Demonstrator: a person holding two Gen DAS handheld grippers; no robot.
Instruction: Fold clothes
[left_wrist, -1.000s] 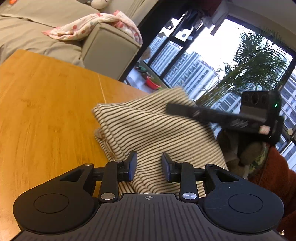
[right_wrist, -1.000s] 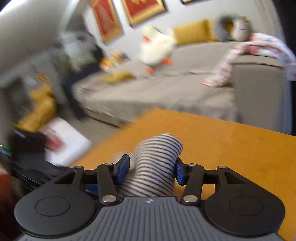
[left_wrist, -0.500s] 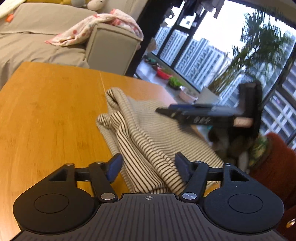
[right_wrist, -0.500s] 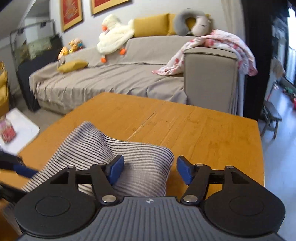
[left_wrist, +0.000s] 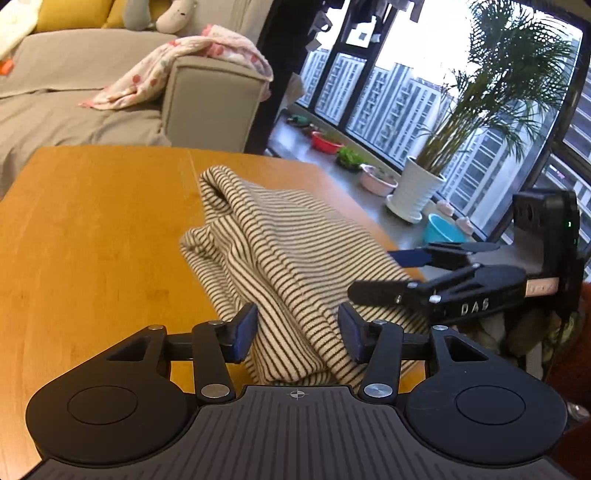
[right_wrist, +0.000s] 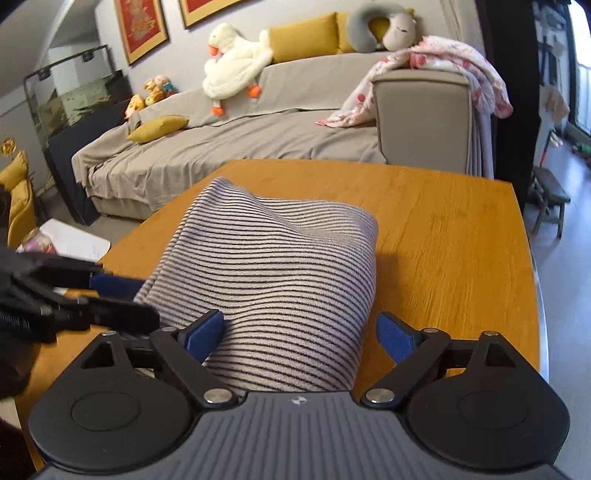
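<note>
Both grippers straddling striped garment (left_wrist: 280, 258) bundle on table (left_wrist: 92, 221); left gripper (left_wrist: 297, 334) and right gripper (right_wrist: 301, 332) gaping wide, gripping nothing, likely positioning for next fold.

Both views are lit by daylight from the large window (left_wrist: 424, 92) in the upper right of the left wrist view, where the sky is blown out. Straight lines are bowed toward the edges by fisheye distortion. A soft shadow is cast on the table (right_wrist: 443, 240) right of the striped garment (right_wrist: 280, 280). Little blur is seen.
</note>
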